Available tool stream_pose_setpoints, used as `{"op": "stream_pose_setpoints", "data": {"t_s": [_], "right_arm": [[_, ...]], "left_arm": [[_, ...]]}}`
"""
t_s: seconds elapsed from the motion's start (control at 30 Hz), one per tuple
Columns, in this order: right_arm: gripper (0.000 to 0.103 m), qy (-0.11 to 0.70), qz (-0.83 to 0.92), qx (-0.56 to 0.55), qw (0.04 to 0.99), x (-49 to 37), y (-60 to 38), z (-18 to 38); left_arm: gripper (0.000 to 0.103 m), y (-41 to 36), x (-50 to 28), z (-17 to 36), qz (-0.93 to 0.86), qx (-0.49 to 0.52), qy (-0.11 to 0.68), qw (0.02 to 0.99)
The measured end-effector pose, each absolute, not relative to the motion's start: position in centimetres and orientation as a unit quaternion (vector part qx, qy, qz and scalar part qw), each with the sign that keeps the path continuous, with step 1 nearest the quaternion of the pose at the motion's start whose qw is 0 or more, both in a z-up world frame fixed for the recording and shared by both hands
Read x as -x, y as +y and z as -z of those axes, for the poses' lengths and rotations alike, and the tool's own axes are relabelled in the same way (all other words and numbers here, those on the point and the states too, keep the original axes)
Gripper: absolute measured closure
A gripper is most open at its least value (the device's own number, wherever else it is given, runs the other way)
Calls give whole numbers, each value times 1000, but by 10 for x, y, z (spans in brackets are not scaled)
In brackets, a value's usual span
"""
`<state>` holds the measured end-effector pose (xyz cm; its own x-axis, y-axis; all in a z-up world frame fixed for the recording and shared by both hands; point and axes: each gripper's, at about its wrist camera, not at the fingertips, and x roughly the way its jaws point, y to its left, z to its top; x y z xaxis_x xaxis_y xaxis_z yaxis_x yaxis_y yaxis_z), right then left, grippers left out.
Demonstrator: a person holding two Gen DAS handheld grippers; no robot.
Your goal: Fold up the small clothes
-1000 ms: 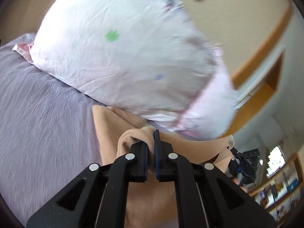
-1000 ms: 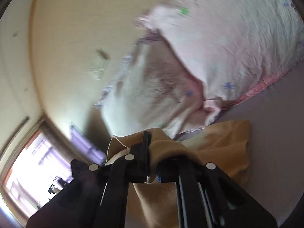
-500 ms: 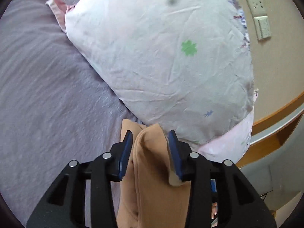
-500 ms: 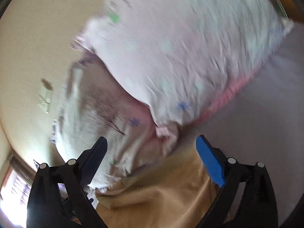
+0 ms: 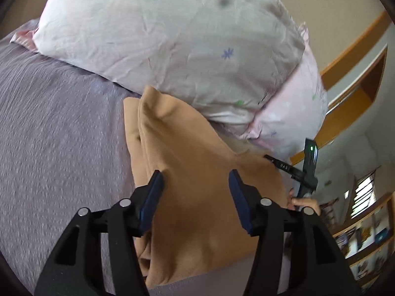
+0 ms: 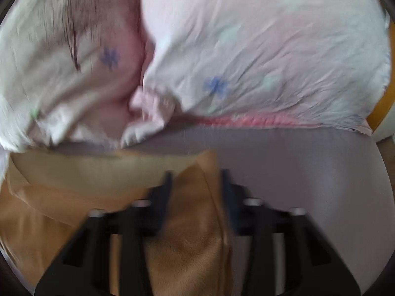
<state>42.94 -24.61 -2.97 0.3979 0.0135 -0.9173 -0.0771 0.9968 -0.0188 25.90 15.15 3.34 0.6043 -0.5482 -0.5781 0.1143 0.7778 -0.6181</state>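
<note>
Against the pillows (image 5: pixel 172 37) at the bed's (image 5: pixel 54 135) head edge, a tan garment (image 5: pixel 197 177) lies doubled while left gripper (image 5: pixel 195 192) and right gripper (image 6: pixel 196 185) straddle it spread apart, gripping nothing, likely just laid down.

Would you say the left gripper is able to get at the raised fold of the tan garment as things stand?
Probably yes. The left gripper is open right over the tan garment, the raised fold lies just ahead, and nothing sits between them. The pillow lies just behind the fold, not over it.
</note>
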Motion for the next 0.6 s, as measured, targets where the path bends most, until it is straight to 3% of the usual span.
{"op": "stream_pose_setpoints", "data": {"t_s": [0.17, 0.3, 0.33, 0.37, 0.4, 0.43, 0.53, 0.6], "right_arm": [[97, 467, 11, -53, 882, -418, -277, 5], [95, 462, 0, -76, 884, -409, -284, 3], [86, 466, -1, -75, 881, -409, -280, 3], [69, 468, -10, -87, 879, -405, -279, 3], [62, 462, -22, -99, 881, -397, -282, 0], [57, 457, -31, -106, 883, -394, -280, -3], [55, 464, -78, -132, 873, -388, -274, -2], [44, 523, -90, -139, 836, -395, -267, 18]], "left_arm": [[48, 151, -263, -22, 179, 250, 410, 859], [48, 153, -264, -19, 181, 261, 405, 857], [48, 156, -263, -19, 182, 267, 403, 856], [48, 160, -261, -20, 181, 275, 400, 855], [48, 163, -259, -22, 181, 282, 397, 854], [48, 167, -257, -24, 181, 290, 395, 853], [48, 179, -249, -31, 172, 308, 387, 852], [47, 185, -244, -34, 170, 314, 385, 851]]}}
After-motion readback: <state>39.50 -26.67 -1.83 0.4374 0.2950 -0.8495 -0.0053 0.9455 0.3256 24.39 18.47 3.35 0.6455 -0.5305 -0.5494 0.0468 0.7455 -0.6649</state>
